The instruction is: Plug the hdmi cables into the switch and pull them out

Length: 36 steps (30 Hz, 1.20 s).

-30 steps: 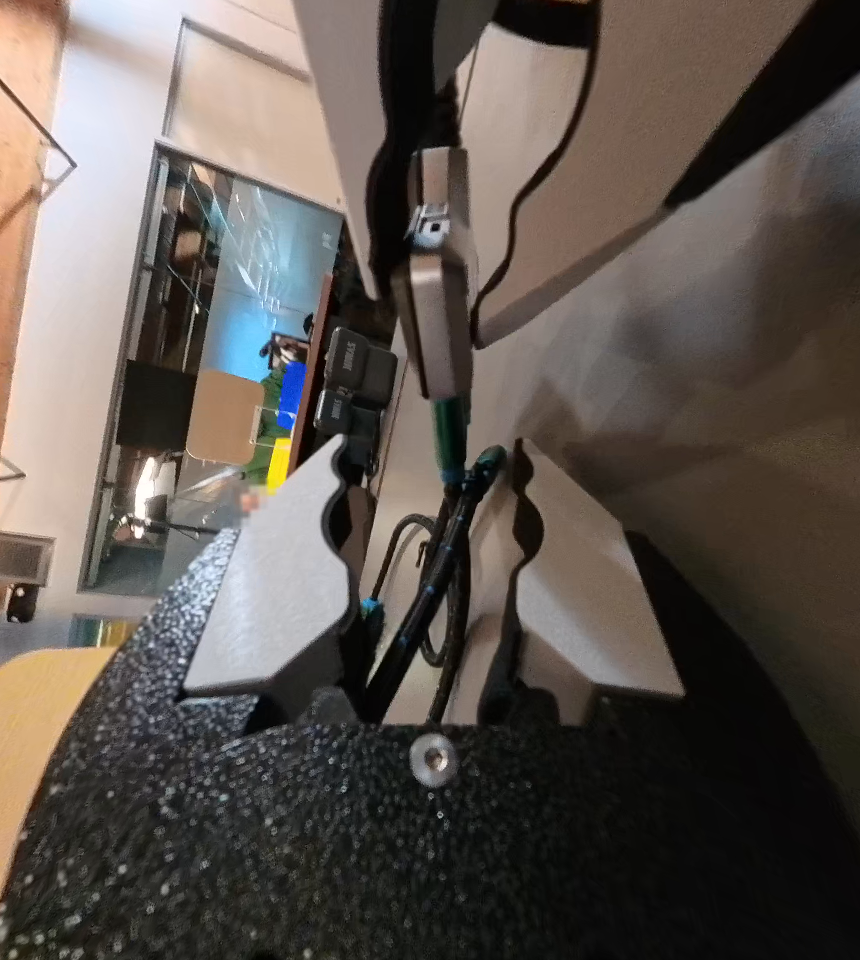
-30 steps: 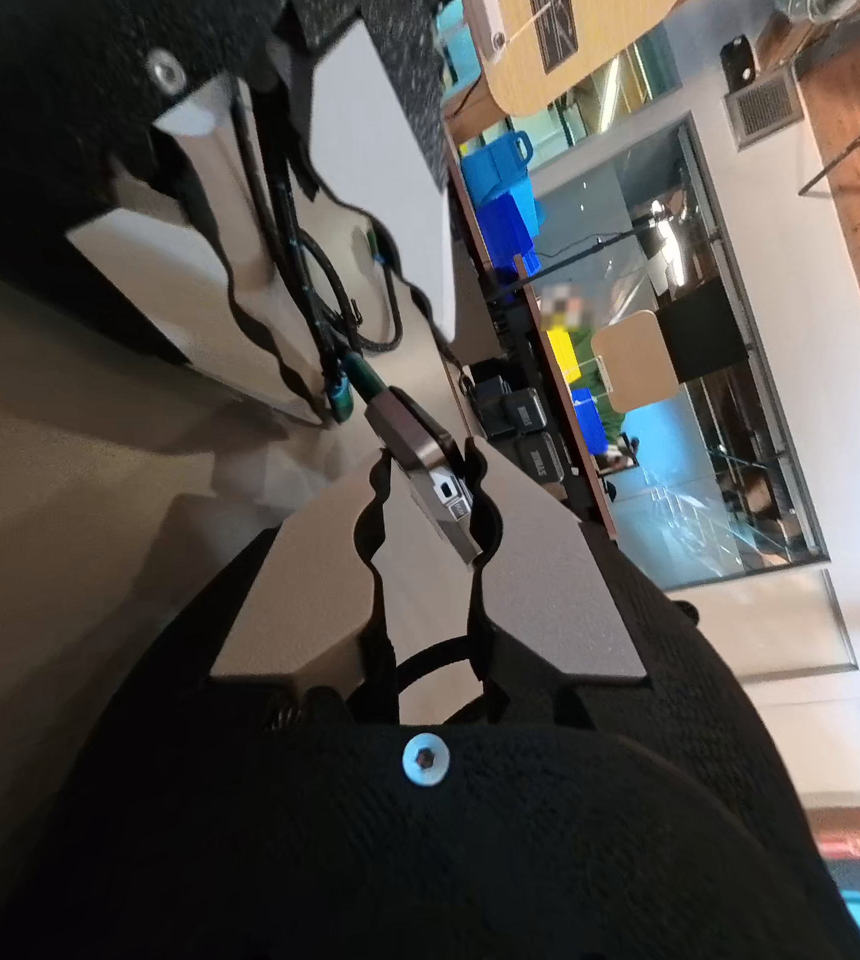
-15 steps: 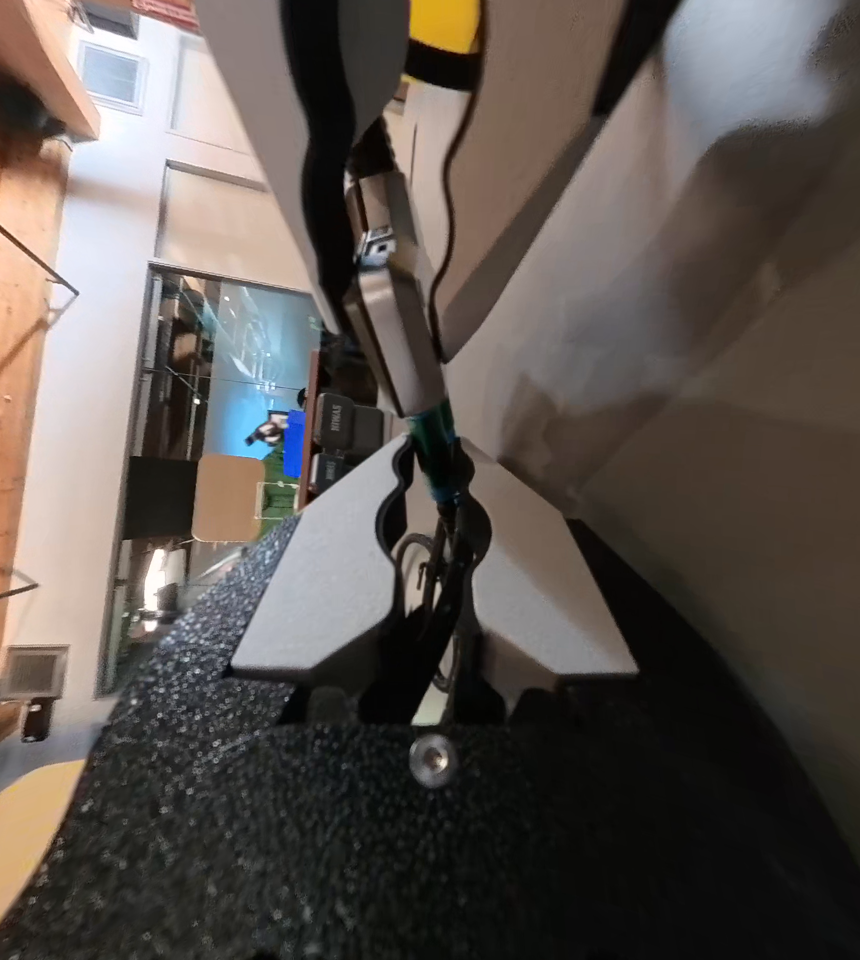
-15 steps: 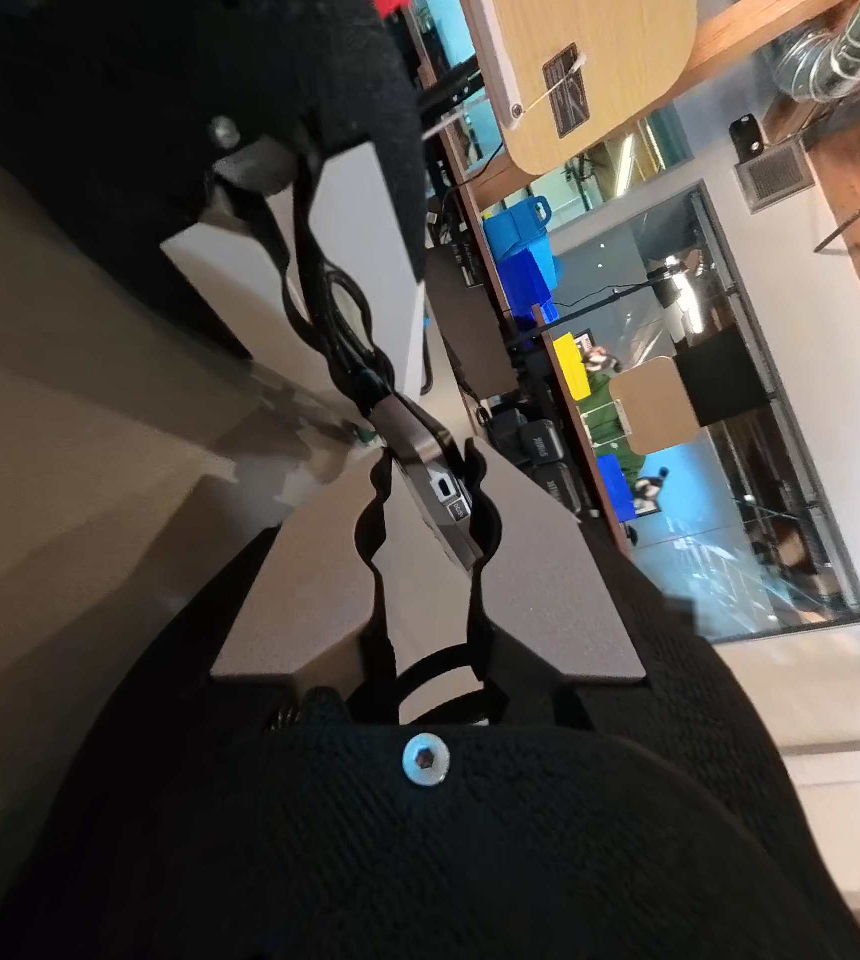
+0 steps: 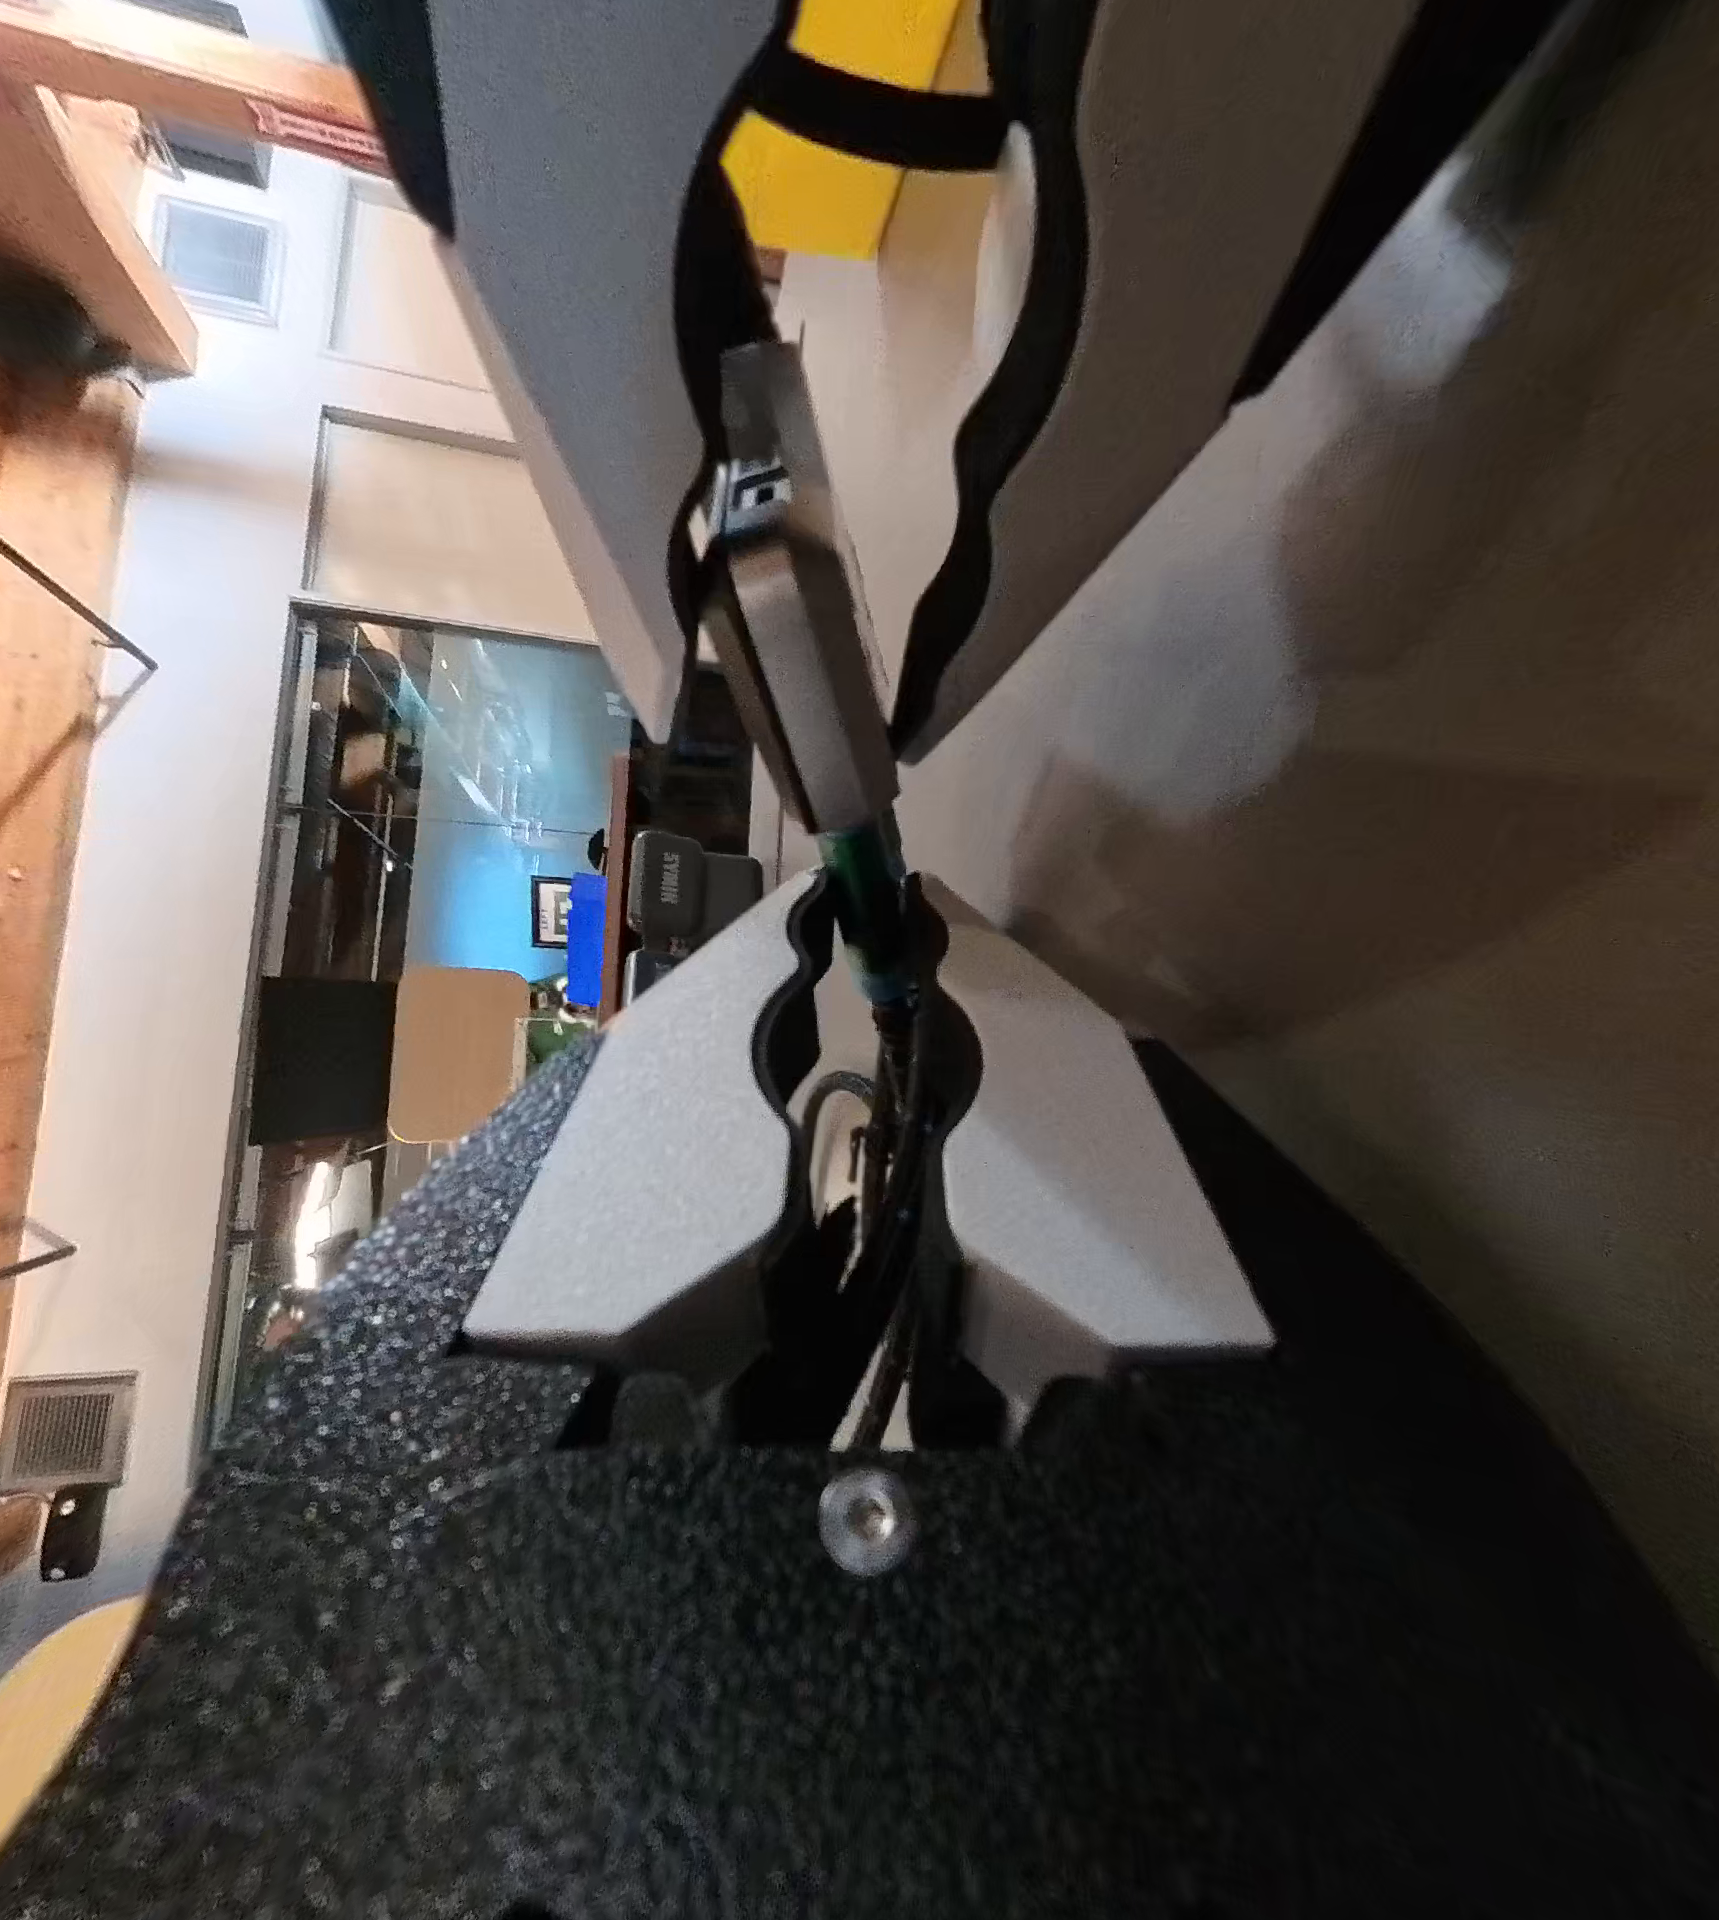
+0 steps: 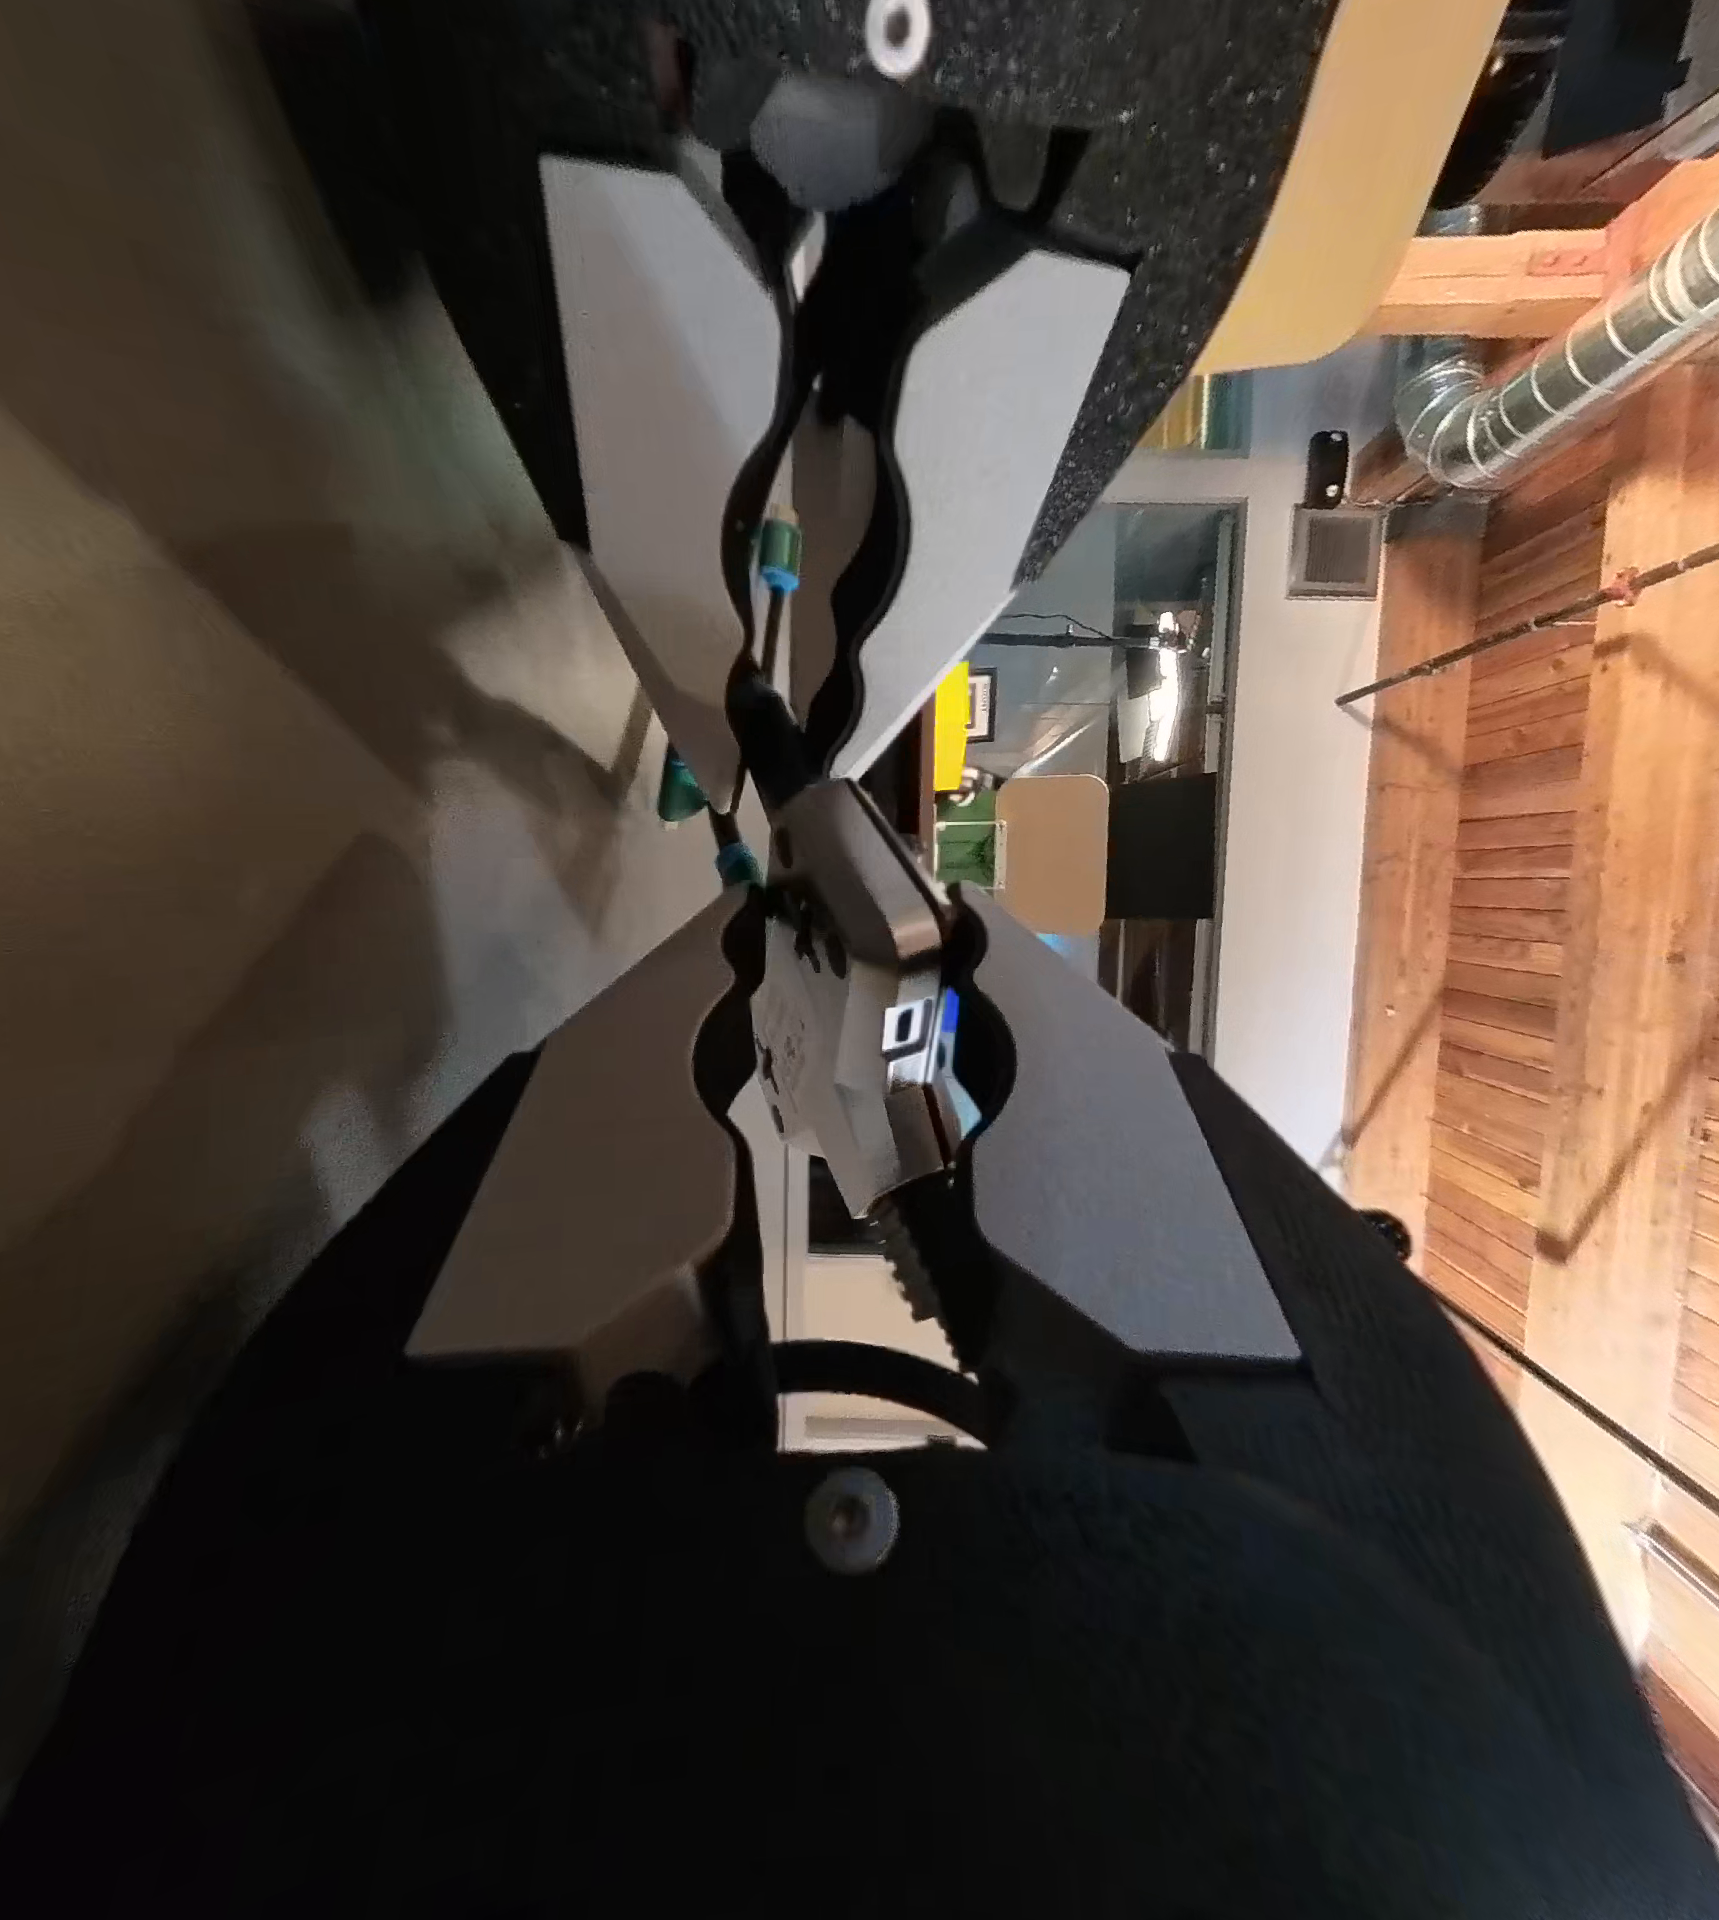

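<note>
Between the right gripper's narrowed fingers sits the grey metal switch, clamped at its sides and tilted, with a small silver port facing out. Straight ahead of it, tip to tip, the left gripper pinches the green plug of the hdmi cable, whose nose meets the switch's far end; its black braided lead runs back between the fingers. Beside both grippers lies the pale bench.
</note>
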Motion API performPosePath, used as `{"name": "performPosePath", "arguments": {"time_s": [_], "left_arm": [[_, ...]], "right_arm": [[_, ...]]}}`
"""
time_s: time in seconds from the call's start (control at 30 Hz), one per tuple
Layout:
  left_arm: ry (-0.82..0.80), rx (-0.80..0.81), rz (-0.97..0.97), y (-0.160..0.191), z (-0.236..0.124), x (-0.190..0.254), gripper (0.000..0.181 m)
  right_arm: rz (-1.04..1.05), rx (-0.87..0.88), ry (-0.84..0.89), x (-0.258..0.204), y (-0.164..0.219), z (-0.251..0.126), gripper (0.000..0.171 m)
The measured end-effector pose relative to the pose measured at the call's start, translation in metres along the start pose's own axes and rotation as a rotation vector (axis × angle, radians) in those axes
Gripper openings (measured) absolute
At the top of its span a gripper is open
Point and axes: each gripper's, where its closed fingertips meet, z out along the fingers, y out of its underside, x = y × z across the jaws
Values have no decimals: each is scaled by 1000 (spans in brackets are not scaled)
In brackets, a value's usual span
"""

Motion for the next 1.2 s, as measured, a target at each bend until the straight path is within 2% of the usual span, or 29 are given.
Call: {"name": "performPosePath", "arguments": {"time_s": [0.2,0.63,0.83,1.2], "left_arm": [[-8,47,37,-2,-7,4,11],[36,32,14,-2,-6,12,10],[85,109,-71,-6,-15,13,10],[106,195,-36,-12,-32,15,10]], "right_arm": [[52,39,-85,-9,-5,-10,22],[223,56,-171,-20,-2,-15,21],[329,141,-211,-20,-7,-19,21],[346,251,-240,-19,-19,-28,21]]}}
